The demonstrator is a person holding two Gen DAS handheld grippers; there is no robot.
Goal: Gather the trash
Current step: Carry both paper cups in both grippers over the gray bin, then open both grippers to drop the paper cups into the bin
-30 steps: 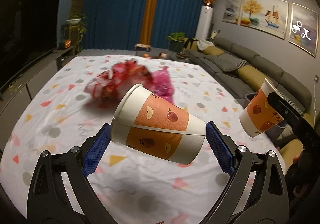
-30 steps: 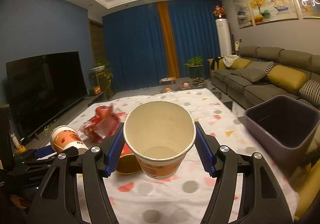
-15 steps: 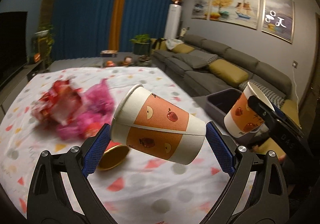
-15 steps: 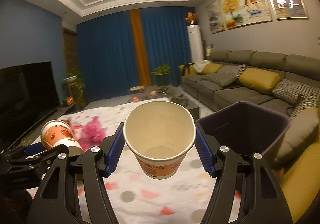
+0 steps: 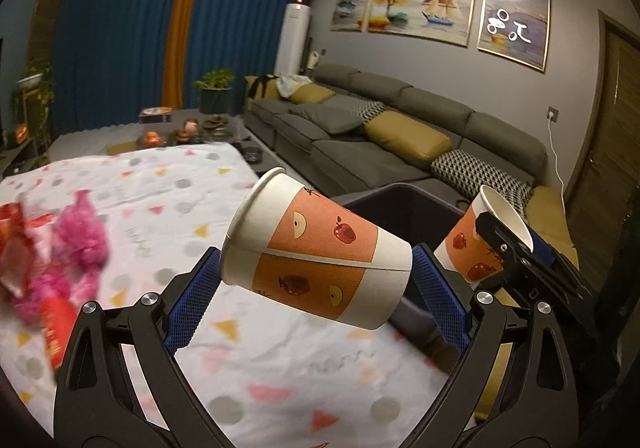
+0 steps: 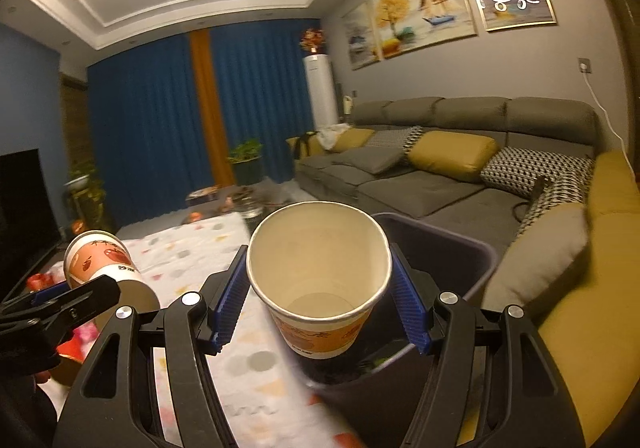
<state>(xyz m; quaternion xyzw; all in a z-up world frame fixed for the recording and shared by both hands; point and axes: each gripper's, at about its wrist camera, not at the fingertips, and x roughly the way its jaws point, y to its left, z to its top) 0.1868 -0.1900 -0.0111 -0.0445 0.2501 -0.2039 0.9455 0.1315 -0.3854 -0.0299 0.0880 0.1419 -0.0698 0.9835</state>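
Orange apple-print cups (image 5: 320, 252), polka-dot tablecloth (image 5: 168, 184)

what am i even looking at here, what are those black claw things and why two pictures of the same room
No robot here: a person carries two hand-held two-finger grippers, each with a fisheye camera looking along its fingers. One picture comes from the left gripper, the other from the right gripper.

Each is shut on an orange-and-white paper cup: the left cup lies sideways between the blue pads, the right cup sits upright, and it looks empty.

Below is a table with a patterned cloth carrying red and pink wrappers. A dark bin stands beside it, just behind the right cup.
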